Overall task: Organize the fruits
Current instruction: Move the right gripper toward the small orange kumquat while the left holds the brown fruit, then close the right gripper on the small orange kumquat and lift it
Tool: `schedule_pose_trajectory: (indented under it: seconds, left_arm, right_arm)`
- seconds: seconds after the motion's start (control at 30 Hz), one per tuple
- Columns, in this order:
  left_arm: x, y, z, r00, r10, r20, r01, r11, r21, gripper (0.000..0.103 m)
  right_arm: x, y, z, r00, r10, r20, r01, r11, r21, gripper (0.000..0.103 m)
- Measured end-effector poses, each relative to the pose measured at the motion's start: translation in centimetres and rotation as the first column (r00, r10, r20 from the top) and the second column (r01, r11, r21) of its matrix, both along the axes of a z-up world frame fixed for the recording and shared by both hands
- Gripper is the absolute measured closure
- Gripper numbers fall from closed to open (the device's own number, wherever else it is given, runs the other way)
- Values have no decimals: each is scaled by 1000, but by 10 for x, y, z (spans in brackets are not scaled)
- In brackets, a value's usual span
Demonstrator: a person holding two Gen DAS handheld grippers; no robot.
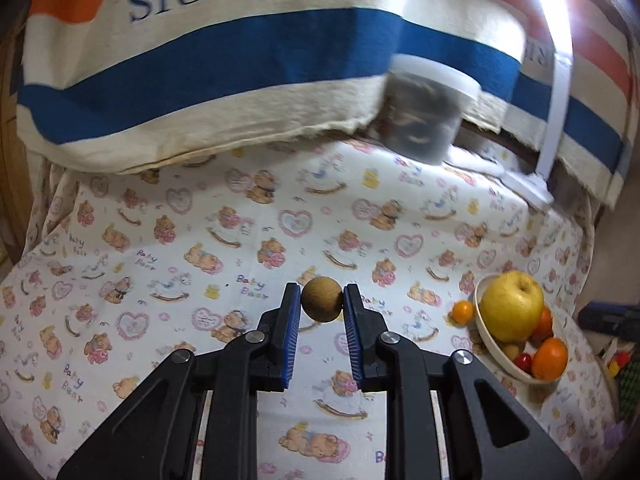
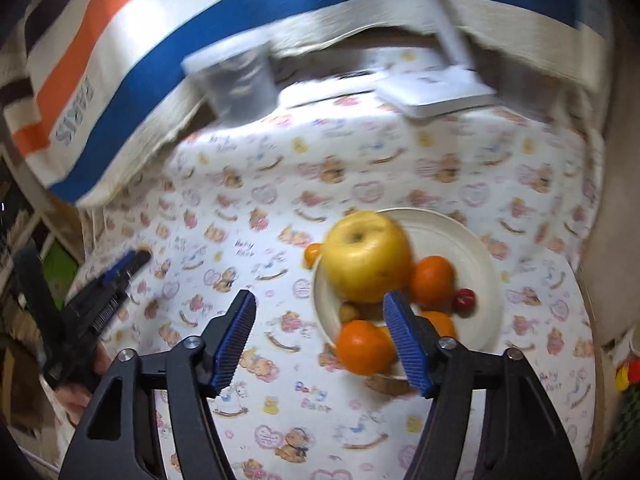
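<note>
Left gripper (image 1: 322, 300) pinches a small brown round fruit (image 1: 322, 299) at the very pad tips, above the cloth, well left of the plate (image 1: 496, 354). Right gripper (image 2: 320, 334) is half-open with nothing in it, hanging over the plate edge near an orange (image 2: 362, 346). Plate is crowded by the yellow apple (image 2: 366, 256), so I'd aim for the gap on its near side, go low, then release gently. Tip grip looks marginal; avoid jerks.

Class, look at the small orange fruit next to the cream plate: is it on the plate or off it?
Off. The small orange fruit lies on the bear-print cloth just outside the cream plate's rim, beside the big yellow apple.
</note>
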State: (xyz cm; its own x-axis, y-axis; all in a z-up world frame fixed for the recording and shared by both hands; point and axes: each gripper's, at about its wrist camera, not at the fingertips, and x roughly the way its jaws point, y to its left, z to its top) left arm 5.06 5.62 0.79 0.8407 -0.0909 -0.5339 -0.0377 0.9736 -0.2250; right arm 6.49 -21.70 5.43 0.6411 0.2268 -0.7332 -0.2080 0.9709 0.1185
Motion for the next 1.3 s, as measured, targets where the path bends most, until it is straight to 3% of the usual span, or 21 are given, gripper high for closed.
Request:
schedule_pose_trajectory:
  seconds: [0.1,0.17,0.4,0.53,0.63,0.77,0.9,0.97,1.1,1.3]
  left_arm:
    - [-2,18,3,1000,31,0,-31,999,-42,83]
    - [-1,23,4,999,33,1,-32,999,-33,83]
    - [1,11,5,1000,-26,-12,26,1000,2,83]
    - [3,0,0,998,-50,-27,51,998,28,83]
    - [6,-4,-6,997,-51,-49,52,998,36,83]
    - [10,-4,-11,996,-50,-74,52,998,24,83]
    - [12,-1,-14,996,-40,-84,42,999,15,82]
    - [12,0,-15,995,-41,-87,41,999,8,83]
    - [11,-2,-14,996,-33,-82,35,999,22,82]
    - [13,-2,-15,995,-36,-89,39,999,28,82]
  right_arm:
    - [4,23,-3,999,34,34,-29,992,-126,42]
    - [10,30,-4,998,52,39,-43,976,-213,42]
    - [42,47,3,976,217,4,-193,875,-445,42]
    - [71,46,-3,975,214,-66,-223,906,-360,44]
    - [75,65,-24,965,245,-90,-258,844,-471,48]
    - [79,85,-40,931,331,-152,-362,804,-471,49]
    - [93,101,-58,910,342,-235,-415,743,-524,52]
    - [102,106,-67,909,317,-272,-417,721,-554,62]
    - [112,119,-79,894,298,-336,-447,660,-604,64]
    - [135,120,-89,888,252,-386,-451,648,-614,64]
